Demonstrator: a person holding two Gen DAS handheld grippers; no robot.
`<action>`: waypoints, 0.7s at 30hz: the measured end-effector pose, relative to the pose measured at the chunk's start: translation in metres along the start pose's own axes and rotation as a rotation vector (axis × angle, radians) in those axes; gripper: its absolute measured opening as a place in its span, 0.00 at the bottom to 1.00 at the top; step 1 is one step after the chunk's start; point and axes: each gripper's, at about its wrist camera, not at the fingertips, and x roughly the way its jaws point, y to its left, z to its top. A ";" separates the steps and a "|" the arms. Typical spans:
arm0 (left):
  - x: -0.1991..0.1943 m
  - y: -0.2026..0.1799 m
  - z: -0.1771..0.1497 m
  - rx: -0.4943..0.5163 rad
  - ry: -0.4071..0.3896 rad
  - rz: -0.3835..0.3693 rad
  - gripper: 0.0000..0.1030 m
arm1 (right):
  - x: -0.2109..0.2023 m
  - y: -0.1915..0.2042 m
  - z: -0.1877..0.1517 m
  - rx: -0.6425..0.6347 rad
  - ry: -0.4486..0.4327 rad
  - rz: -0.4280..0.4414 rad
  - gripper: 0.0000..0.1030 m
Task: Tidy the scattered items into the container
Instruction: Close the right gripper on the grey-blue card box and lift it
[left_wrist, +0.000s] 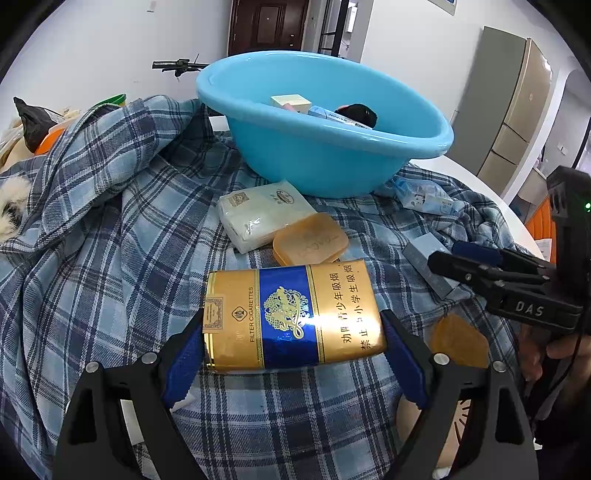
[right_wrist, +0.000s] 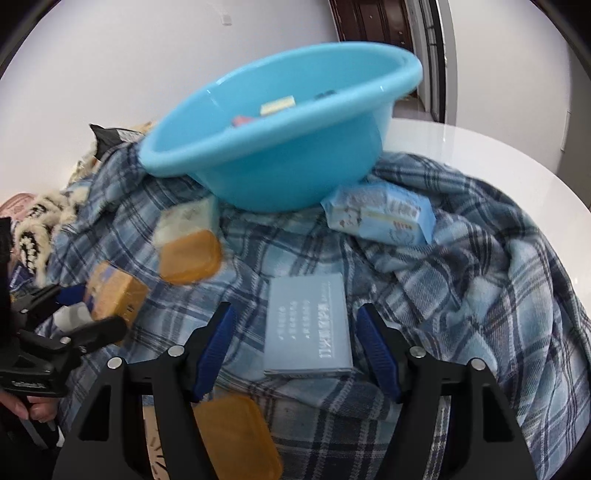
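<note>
Gold and blue foil marks the cigarette pack (left_wrist: 295, 317), which sits between the blue pads of the left gripper (left_wrist: 293, 354); the pads seem to press its two short ends, so I judge it grasped and resting low over the plaid blanket (left_wrist: 110, 258). The right gripper (right_wrist: 293, 350) straddles a flat grey-blue box (right_wrist: 308, 328) with a gap showing on either side, jaws parted and nothing clamped yet. Both tools point steeply down at the blanket, side by side (each shows at the edge of the other's view). Just beside them lie two amber soap cases (left_wrist: 310, 240) (left_wrist: 458, 339), then a white tissue pack (left_wrist: 258, 216) and a pale blue tissue pack (right_wrist: 380, 216) close to the basin. Farthest, the blue basin (left_wrist: 332, 162) already holds a few small things, so the tidying looks under halfway: six items remain outside.
</note>
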 end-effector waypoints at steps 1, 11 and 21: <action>0.000 0.000 0.000 0.000 0.000 0.000 0.87 | -0.001 0.000 0.001 0.001 -0.009 0.010 0.65; 0.001 -0.004 0.004 0.002 -0.009 -0.018 0.87 | 0.017 -0.007 0.006 0.028 0.013 0.000 0.66; 0.002 -0.006 0.004 0.010 0.003 -0.018 0.87 | 0.023 -0.013 0.004 0.038 0.035 -0.003 0.61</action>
